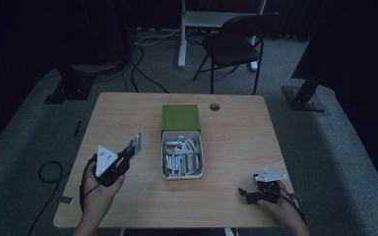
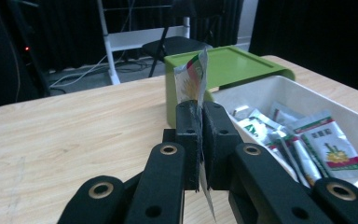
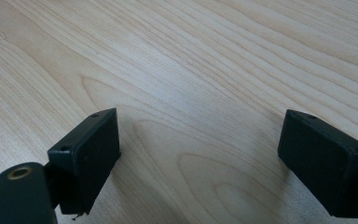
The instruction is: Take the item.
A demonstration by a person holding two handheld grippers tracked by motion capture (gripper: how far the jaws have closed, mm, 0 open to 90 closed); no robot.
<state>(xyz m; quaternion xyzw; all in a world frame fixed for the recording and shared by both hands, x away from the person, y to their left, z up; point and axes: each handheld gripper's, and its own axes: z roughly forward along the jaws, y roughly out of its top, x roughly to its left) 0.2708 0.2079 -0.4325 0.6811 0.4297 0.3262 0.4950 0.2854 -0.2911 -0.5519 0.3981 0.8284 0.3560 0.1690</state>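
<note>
My left gripper is shut on a thin white sachet with red and green print, held on edge above the left part of the table. To its right stands a white bin holding several similar sachets. A green lid or box lies just beyond the bin. My right gripper rests low near the table's front right corner, jaws wide open, only bare wood between them.
The wooden table has a round cable hole behind the green box. A black folding chair and a white desk frame stand beyond the far edge. Cables lie on the grey carpet.
</note>
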